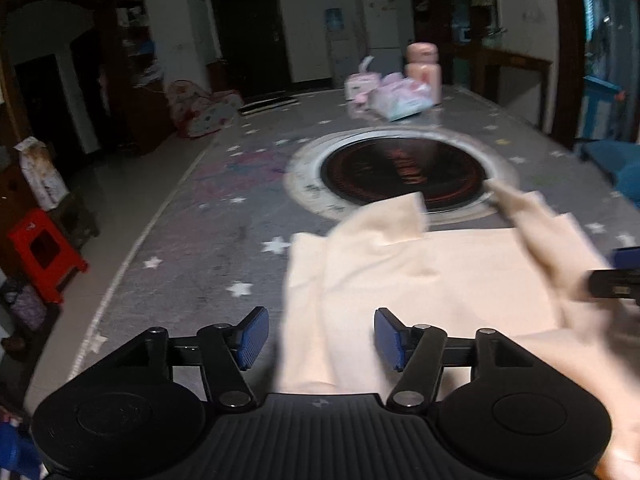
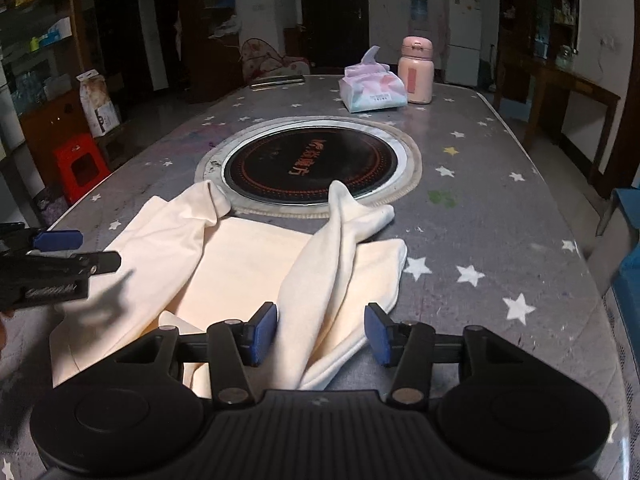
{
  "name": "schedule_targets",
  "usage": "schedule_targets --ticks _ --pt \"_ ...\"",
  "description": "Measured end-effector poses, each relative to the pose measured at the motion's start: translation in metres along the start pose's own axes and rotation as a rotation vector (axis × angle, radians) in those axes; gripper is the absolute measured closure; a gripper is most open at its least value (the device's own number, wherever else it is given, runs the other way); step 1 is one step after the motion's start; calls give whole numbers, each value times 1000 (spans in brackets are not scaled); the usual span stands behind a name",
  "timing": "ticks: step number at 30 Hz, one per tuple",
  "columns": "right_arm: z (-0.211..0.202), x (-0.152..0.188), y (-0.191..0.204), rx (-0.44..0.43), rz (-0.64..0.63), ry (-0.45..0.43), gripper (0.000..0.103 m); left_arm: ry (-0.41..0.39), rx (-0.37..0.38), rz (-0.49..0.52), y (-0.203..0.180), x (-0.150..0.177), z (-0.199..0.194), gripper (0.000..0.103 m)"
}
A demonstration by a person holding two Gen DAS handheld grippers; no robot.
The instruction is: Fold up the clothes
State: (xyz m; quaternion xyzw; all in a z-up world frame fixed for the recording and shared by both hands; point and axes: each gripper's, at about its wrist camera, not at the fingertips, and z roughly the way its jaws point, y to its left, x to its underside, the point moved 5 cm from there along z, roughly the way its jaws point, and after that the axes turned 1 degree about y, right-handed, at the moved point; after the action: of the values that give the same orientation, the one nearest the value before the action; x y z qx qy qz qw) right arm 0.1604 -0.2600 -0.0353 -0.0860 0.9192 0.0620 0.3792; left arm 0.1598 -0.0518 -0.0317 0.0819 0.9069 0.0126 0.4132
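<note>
Room: a dim living space lay behind, with dark doors, shelving, a white fridge (image 2: pixel 464 38) and a red stool (image 2: pixel 79 165) on the floor.
Table: a grey star-printed cover (image 2: pixel 480 216) spread over it, with a round black cooktop (image 2: pixel 310 166) set into the middle.
Far end: a tissue pack (image 2: pixel 372 90) sat just beside a pink bottle (image 2: pixel 416 70).
Garment: a cream top (image 2: pixel 248 264) lay flat on the near part of the table, both sleeves folded inward over the body, their cuffs reaching the cooktop's rim.
Left gripper (image 1: pixel 321 338): its blue pads stood wide apart above the garment's left edge, holding nothing.
Right gripper (image 2: pixel 321 334): it was likewise spread, empty, over the lower end of the right sleeve.
</note>
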Motion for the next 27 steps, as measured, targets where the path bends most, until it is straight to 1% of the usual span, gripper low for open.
schedule_targets --ticks 2,5,6,7,8,10,11,13,14,15,17,19,22,25,27 --pt "5 -2 0 -8 1 13 56 2 27 17 -8 2 -2 37" --pt "13 1 3 -42 7 46 72 7 61 44 -21 6 -5 36" --pt "14 3 4 -48 8 54 80 8 72 53 -25 7 -6 36" --pt "15 5 4 -46 9 59 84 10 84 62 -29 9 -7 36" --pt "14 5 4 -44 11 56 86 11 95 71 -33 10 -8 36" --pt "10 7 3 -36 11 43 93 14 118 90 -41 13 -9 37" --pt "6 6 2 -29 10 34 94 16 129 99 -45 14 -10 39" --pt "0 4 0 -18 7 20 96 19 152 117 -53 17 -12 48" --pt "-4 3 -1 -12 6 11 96 20 163 126 -57 18 -13 55" --pt "-8 2 -3 -5 6 1 97 23 165 129 -58 19 -12 58" --pt "-16 -1 -7 6 7 -17 98 34 166 127 -58 21 -11 68" --pt "-26 -2 -12 21 13 -38 99 38 161 129 -56 23 -10 75" --pt "-47 2 -23 55 27 -76 99 32 159 121 -53 25 -13 81" --pt "-66 12 -36 93 50 -102 99 25 161 108 -51 25 -16 86" --pt "-75 20 -44 118 70 -108 99 18 161 99 -49 25 -20 87"
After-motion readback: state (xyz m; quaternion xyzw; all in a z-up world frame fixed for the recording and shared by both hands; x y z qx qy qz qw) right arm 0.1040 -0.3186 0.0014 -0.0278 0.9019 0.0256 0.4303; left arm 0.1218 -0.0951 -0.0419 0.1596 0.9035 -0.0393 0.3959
